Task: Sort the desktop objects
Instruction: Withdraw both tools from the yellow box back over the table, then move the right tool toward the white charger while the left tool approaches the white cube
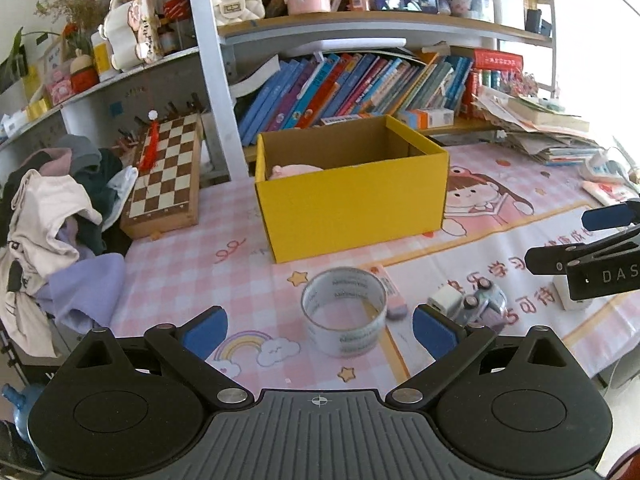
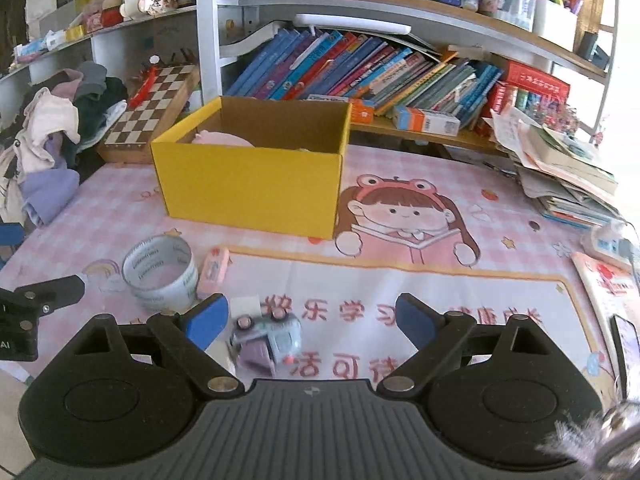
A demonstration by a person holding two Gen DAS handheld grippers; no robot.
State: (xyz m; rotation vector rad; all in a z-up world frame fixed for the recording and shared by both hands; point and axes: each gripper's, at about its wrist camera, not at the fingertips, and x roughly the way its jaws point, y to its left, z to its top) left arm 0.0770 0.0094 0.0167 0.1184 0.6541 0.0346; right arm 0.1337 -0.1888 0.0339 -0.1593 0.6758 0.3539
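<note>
Both grippers, jaws wide and empty, hover over the desk: the left gripper (image 1: 320, 330) frames the tape (image 1: 344, 316), the right gripper (image 2: 310, 322) the toy car (image 2: 268, 340). Crowded together beside the eraser (image 2: 214, 270), either object risks being knocked aside, short of the yellow box (image 2: 252, 184).

Yellow box (image 1: 352, 204), pink checked mat (image 1: 192, 272)

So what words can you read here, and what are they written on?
"DAS": on the right gripper, cut off at the picture's edge.
"快乐学习": printed in red on the pink desk mat.
Tape roll: has print, too blurred to read.
Book spines on the shelf: too small to read.
</note>
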